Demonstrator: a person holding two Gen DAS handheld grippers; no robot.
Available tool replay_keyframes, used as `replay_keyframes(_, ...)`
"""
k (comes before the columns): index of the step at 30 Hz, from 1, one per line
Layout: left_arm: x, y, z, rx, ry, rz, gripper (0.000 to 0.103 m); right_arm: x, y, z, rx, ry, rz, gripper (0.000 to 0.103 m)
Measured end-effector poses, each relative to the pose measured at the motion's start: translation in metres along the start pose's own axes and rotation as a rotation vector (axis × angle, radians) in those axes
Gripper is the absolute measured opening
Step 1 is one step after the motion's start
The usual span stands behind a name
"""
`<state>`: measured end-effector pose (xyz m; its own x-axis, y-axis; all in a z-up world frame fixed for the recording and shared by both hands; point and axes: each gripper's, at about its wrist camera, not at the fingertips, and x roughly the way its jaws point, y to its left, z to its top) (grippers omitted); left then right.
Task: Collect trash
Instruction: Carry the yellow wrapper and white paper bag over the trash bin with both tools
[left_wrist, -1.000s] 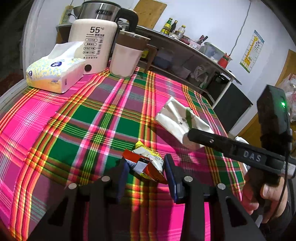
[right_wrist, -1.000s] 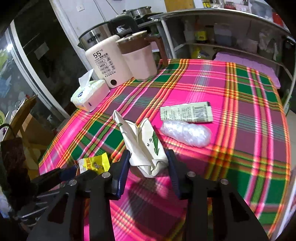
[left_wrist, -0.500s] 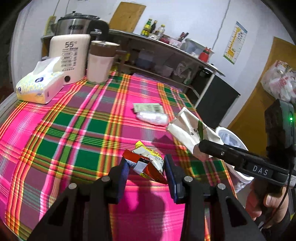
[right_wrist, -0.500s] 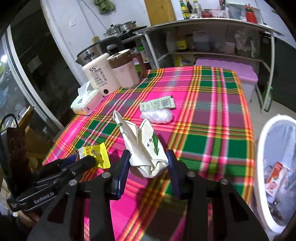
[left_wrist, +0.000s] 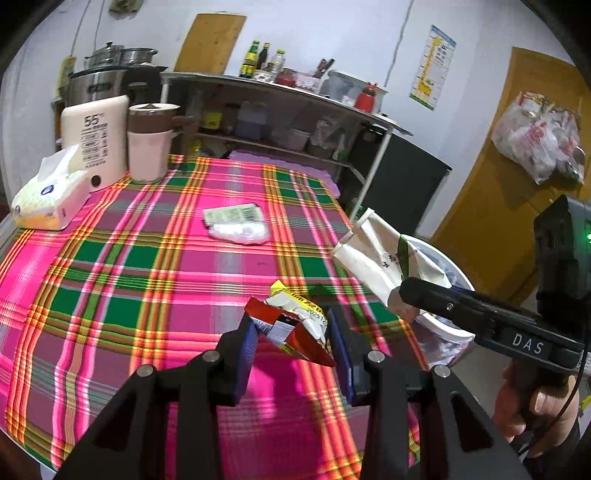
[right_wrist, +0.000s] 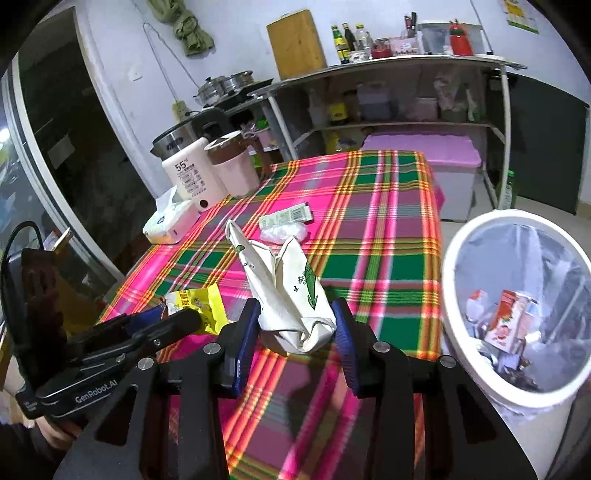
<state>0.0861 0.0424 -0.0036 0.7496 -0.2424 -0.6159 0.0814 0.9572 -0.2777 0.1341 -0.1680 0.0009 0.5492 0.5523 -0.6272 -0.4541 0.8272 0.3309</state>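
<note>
My left gripper (left_wrist: 291, 338) is shut on a crumpled red and yellow snack wrapper (left_wrist: 295, 325), held above the plaid tablecloth (left_wrist: 147, 266). My right gripper (right_wrist: 293, 334) is shut on a crumpled white paper bag with green print (right_wrist: 288, 295), lifted off the table near its right edge. That bag (left_wrist: 384, 258) also shows at the right of the left wrist view, with the right gripper (left_wrist: 410, 291) clamped on it. The wrapper (right_wrist: 199, 306) and left gripper (right_wrist: 177, 319) appear at the left of the right wrist view. A white lined trash bin (right_wrist: 458, 295) stands on the floor to the right, with trash inside.
A flat barcode packet (left_wrist: 232, 214) and a clear plastic wad (left_wrist: 238, 232) lie mid-table. A tissue pack (left_wrist: 48, 199), a white kettle (left_wrist: 98, 144) and a pink jug (left_wrist: 149, 147) stand at the far left. Shelves (right_wrist: 388, 96) and a purple-lidded box (right_wrist: 421, 147) lie beyond.
Both grippers have moved right and up with their trash still held. The paper bag now hangs near the table's right edge and the white bin has come into view.
</note>
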Motion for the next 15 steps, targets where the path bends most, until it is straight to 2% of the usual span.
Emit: replay_keyframes(15,0.008,-0.054,0.002,0.093,0.022,-0.06,0.04,-0.042,-0.032,-0.012,0.047,-0.06,-0.055,0.041)
